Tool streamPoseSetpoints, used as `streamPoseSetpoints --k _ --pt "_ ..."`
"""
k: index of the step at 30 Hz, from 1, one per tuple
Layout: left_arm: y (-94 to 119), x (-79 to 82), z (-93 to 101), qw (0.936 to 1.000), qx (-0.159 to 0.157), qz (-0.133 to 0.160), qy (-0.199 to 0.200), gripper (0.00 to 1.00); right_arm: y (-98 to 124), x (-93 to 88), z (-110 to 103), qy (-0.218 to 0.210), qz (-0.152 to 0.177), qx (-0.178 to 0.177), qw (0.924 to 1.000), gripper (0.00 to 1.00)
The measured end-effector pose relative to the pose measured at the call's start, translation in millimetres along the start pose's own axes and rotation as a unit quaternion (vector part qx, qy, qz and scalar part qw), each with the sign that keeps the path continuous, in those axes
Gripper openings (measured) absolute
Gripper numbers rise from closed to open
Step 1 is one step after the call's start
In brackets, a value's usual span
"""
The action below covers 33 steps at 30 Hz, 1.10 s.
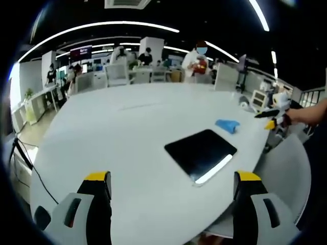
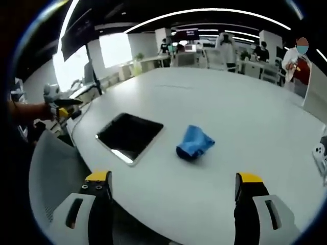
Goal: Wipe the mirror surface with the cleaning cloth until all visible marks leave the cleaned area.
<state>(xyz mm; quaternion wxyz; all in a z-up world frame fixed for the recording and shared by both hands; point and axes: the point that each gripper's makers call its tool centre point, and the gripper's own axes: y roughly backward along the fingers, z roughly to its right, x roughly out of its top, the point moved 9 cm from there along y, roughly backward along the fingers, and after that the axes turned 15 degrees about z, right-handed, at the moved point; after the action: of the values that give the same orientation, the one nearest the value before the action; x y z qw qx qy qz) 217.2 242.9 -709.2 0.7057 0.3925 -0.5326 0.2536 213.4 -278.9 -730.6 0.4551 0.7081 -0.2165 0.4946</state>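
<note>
A dark rectangular mirror (image 1: 201, 154) lies flat on the white round table (image 1: 127, 138), with a bright light strip reflected along one edge. Just beyond it sits the crumpled blue cloth (image 1: 228, 125). My left gripper (image 1: 172, 177) hovers open over the table's near edge, short of the mirror and holding nothing. In the right gripper view the mirror (image 2: 129, 135) lies left of the cloth (image 2: 195, 143). My right gripper (image 2: 173, 177) is open and empty, above the table (image 2: 230, 102) in front of both. Each gripper shows in the other's view at the table's side, right (image 1: 272, 118) and left (image 2: 61, 109).
A grey chair (image 1: 286, 173) (image 2: 51, 173) stands against the table edge near the mirror. Small white objects (image 1: 248, 102) (image 2: 319, 153) rest by the table rim. Desks, chairs and several people (image 1: 196, 58) fill the office beyond the far edge.
</note>
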Motion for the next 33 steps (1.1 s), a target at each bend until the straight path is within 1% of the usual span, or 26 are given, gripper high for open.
streamPoseSetpoints --k 4,7,10,13,17,20,21,23,24,26,28,29,31,33 --pt "-1.1 -3.6 -2.1 0.9999 -0.003 -0.008 0.005 1.0 1.0 0.6 0.3 0.002 -0.01 -0.011 0.9999 1.0" --pt "-3.5 -4.6 -1.8 0.9999 -0.006 -0.01 0.007 1.0 3.3 -0.9 0.7 -0.002 -0.023 -0.019 0.9995 1.0" --pt "-6.0 -2.7 0.1 0.9999 -0.008 -0.011 0.009 1.0 5.3 0.0 0.4 0.001 -0.023 -0.02 0.9995 1.0" --pt "-7.3 -1.2 0.9 0.9998 -0.009 -0.012 0.011 1.0 6.4 0.8 0.8 -0.015 -0.026 -0.022 0.9993 1.0" --pt "-7.6 2.8 1.9 0.9998 -0.014 -0.008 0.014 1.0 3.7 -0.3 0.8 -0.019 -0.031 -0.02 0.9991 0.99" --pt "-5.9 3.3 1.5 0.9997 -0.014 -0.013 0.014 1.0 0.8 1.8 0.8 -0.041 -0.048 -0.025 0.9977 0.97" --pt "-4.9 4.0 1.8 0.9997 -0.014 -0.013 0.011 1.0 0.1 4.6 0.7 -0.047 -0.051 -0.028 0.9972 0.97" --pt "-3.6 3.7 1.4 0.9997 -0.015 -0.021 0.001 1.0 -2.5 11.9 2.8 -0.048 -0.043 -0.029 0.9975 0.97" --pt "-3.4 3.5 1.4 0.9996 -0.015 -0.023 0.0 1.0 -3.9 14.8 3.5 -0.05 -0.045 -0.029 0.9973 0.97" --pt "-2.8 3.6 1.0 0.9997 -0.013 -0.02 0.004 1.0 -7.6 22.7 5.6 -0.057 -0.059 -0.032 0.9961 0.97" --pt "-2.4 4.0 1.0 0.9997 -0.011 -0.019 0.008 1.0 -11.4 33.7 9.7 -0.043 -0.066 -0.042 0.996 0.96" --pt "-2.5 4.2 1.2 0.9997 -0.011 -0.019 0.008 1.0 -13.1 38.6 10.4 -0.041 -0.067 -0.042 0.996 0.94" --pt "-2.7 4.8 1.6 0.9998 -0.009 -0.017 0.01 1.0 -17.7 48.5 14.6 -0.053 -0.078 -0.051 0.9942 0.93" --pt "-3.1 4.3 0.3 0.9998 -0.009 -0.015 0.011 1.0 -24.3 58.0 16.7 -0.064 -0.082 -0.043 0.9937 0.92"
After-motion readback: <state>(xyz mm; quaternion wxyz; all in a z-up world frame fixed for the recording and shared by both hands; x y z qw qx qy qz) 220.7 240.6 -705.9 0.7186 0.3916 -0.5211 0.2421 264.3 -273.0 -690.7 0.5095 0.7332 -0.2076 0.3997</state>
